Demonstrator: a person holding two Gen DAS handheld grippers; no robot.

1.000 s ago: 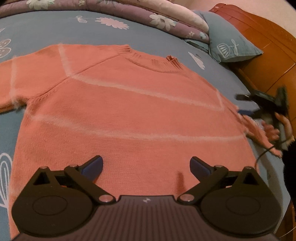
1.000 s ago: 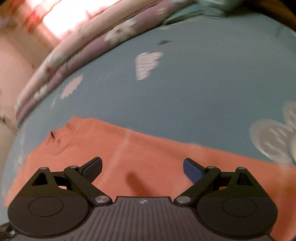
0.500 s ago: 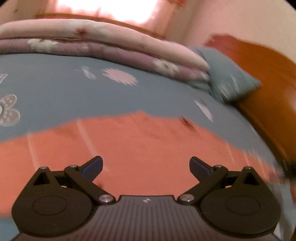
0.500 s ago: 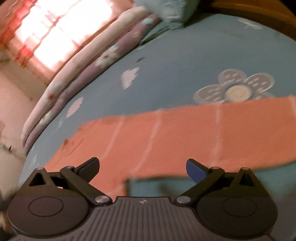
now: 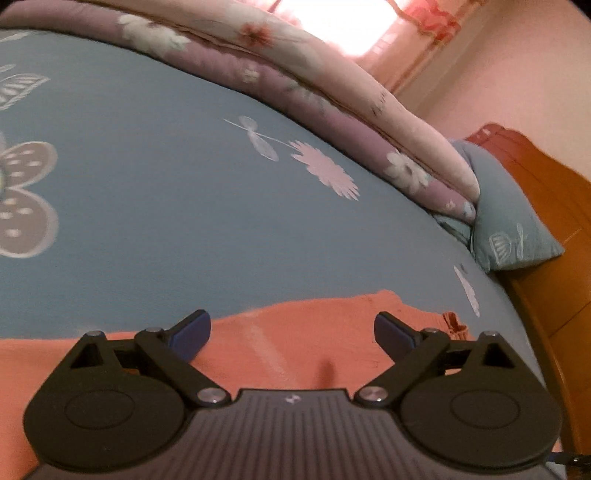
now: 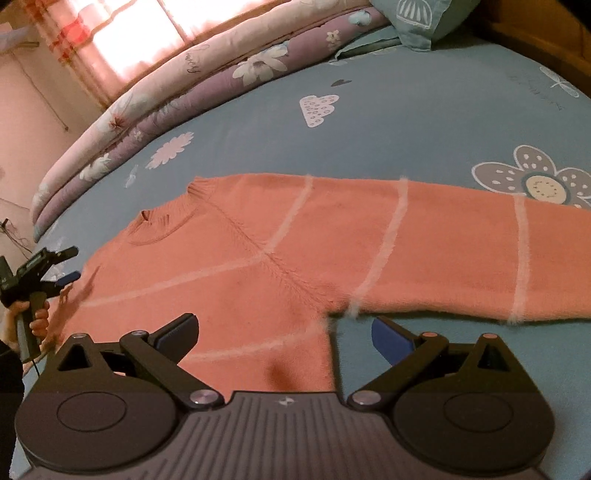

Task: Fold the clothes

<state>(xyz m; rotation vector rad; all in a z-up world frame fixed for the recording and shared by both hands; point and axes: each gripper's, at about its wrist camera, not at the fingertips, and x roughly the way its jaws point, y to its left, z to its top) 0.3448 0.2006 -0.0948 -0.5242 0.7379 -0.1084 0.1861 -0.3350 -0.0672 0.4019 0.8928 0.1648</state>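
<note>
An orange knitted sweater with pale stripes lies flat on the blue flowered bedsheet. Its collar points to the far left and one sleeve stretches out to the right. My right gripper is open over the sweater's side edge near the armpit, with nothing between its fingers. In the left wrist view only the sweater's upper edge and collar show. My left gripper hovers open over it and holds nothing. It also appears in the right wrist view as the left gripper, held by a hand at the sweater's far side.
A rolled purple and pink floral quilt lies along the far edge of the bed. A blue-green pillow leans on the wooden headboard. Bare sheet stretches beyond the sweater. A bright curtained window is behind.
The left view has tilted up from looking down on the whole sweater to its top edge and the quilt. The right view has swung so the sweater's body and sleeve show. Both grippers stayed open.
</note>
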